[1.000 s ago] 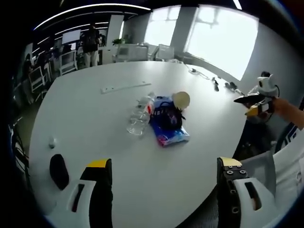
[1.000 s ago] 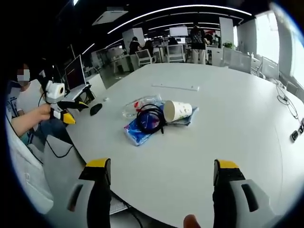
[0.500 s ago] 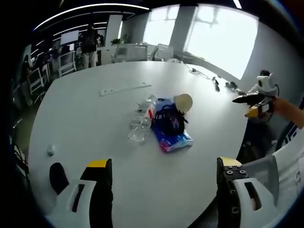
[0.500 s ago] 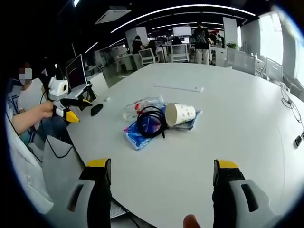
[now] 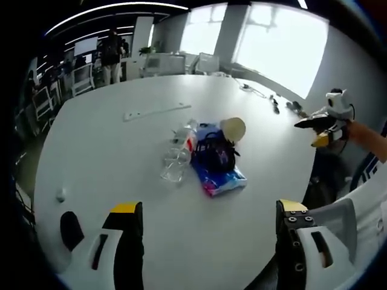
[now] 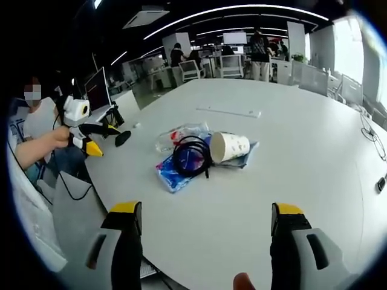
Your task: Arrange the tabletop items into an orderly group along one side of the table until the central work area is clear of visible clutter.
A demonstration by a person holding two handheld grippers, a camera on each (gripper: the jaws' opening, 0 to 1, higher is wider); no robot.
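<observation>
A small pile lies mid-table: a blue packet (image 5: 222, 179) (image 6: 171, 171), a coiled black cable (image 5: 213, 152) (image 6: 191, 156) on top of it, a paper cup (image 5: 233, 128) (image 6: 230, 146) on its side, and a clear plastic bottle (image 5: 177, 156) (image 6: 176, 134) lying beside them. My left gripper (image 5: 207, 214) is open, well short of the pile, nothing between its jaws. My right gripper (image 6: 205, 216) is open too, empty, facing the pile from the opposite side. In the left gripper view the right gripper (image 5: 323, 124) hangs at the far table edge. The left gripper (image 6: 84, 130) appears at the left of the right gripper view.
A long white strip (image 5: 157, 112) (image 6: 228, 111) lies beyond the pile. A black mouse (image 5: 70, 229) (image 6: 123, 138) and a small white object (image 5: 60, 194) sit near the table (image 5: 121, 151) edge. Cables and dark items (image 5: 275, 109) lie by the window side. Chairs and people stand farther back.
Both views have shifted slightly with the hands; the pile sits a little differently in frame. The other gripper has edged in each view. Nothing on the table has moved.
</observation>
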